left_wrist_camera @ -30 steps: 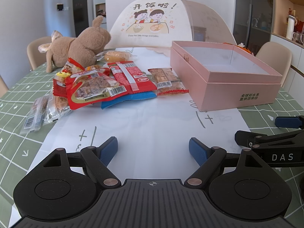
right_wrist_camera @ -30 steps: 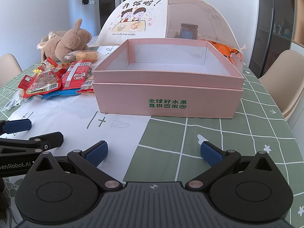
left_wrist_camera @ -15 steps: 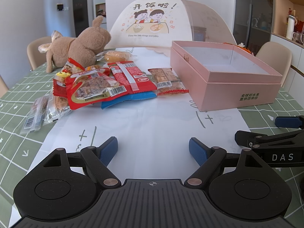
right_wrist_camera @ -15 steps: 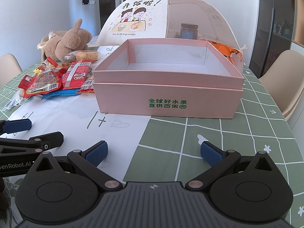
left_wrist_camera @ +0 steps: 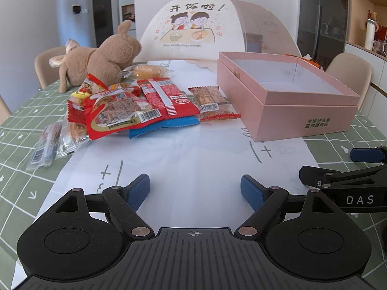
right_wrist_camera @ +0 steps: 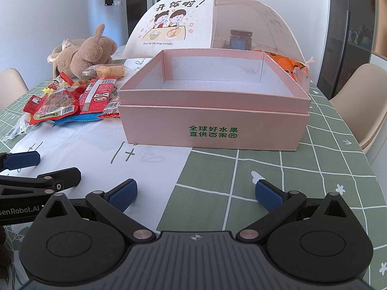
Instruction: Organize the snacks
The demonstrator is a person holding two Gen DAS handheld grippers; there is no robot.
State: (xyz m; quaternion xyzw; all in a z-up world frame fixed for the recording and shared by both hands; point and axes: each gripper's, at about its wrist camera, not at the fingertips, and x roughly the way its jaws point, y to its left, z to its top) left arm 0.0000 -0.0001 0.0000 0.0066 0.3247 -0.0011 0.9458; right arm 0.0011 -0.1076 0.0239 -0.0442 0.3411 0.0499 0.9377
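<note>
**Snack pile waits beside an empty box, both tongs spread and idle**

An open pink box (right_wrist_camera: 214,123) sits on the dining table (right_wrist_camera: 326,169), lid off and its white floor bare, apparently set out as the place the snacks are meant to go. Just to the left of the box lies the heap of snack packets (left_wrist_camera: 135,106): red wrappers overlapping a blue one, a small brown-printed bar (left_wrist_camera: 212,102) nearest the box wall, clear-wrapped sticks (left_wrist_camera: 48,142) at the far left edge of the heap, and a wrapped bun (left_wrist_camera: 145,71) behind it. None is inside the box, so by the look of it the sorting has not begun.

The left gripper (left_wrist_camera: 194,189) hovers over the white paper sheet (left_wrist_camera: 188,149) in front of the box, aimed toward the heap, its blue pads wide apart with nothing between them. The right gripper (right_wrist_camera: 194,193) faces the front wall of the box, likewise spread and empty. That split suggests one hand is placed to fetch and the other to serve the box.

A plush toy (left_wrist_camera: 101,60) lies behind the heap, left of the box; a mesh food cover (right_wrist_camera: 212,24) stands behind the box.
</note>
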